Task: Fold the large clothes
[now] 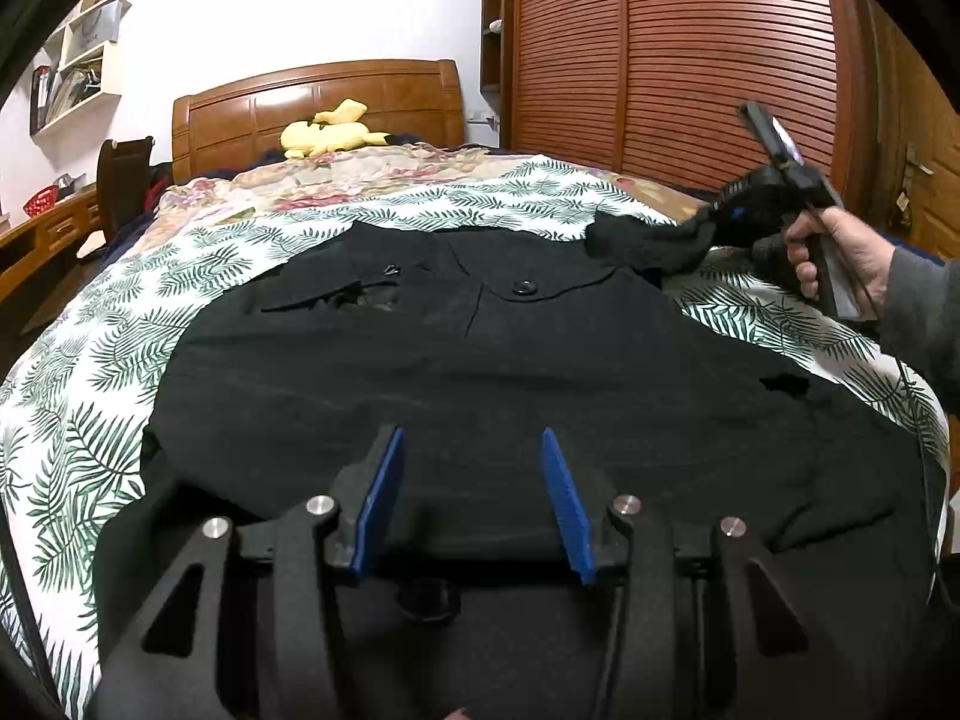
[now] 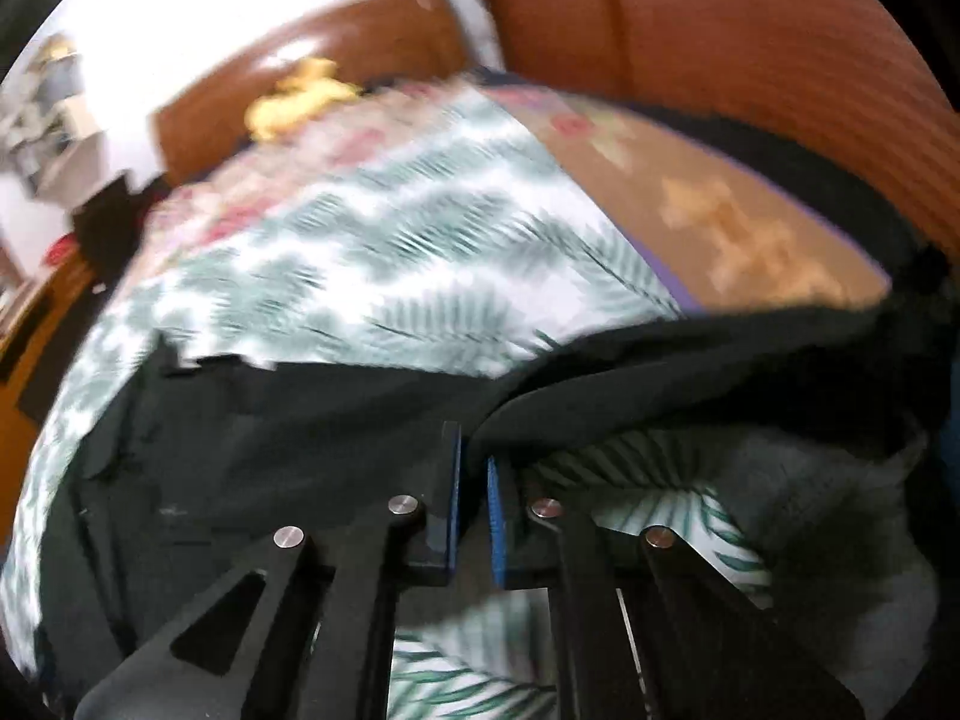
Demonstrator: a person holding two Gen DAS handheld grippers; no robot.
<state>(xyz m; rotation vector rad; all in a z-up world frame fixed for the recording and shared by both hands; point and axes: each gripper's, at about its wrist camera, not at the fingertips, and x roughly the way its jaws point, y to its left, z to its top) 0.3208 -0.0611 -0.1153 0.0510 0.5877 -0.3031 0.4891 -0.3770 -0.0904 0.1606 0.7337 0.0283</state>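
Nearest, left gripper jaws open over the black garment, spread flat on the bed. Farther right, right gripper jaws closed on its sleeve, lifted. Yellow plush by headboard.

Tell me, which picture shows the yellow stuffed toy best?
The left wrist view. There the yellow stuffed toy lies sharp and whole against the headboard. The right wrist view shows it only as a small yellow blur.
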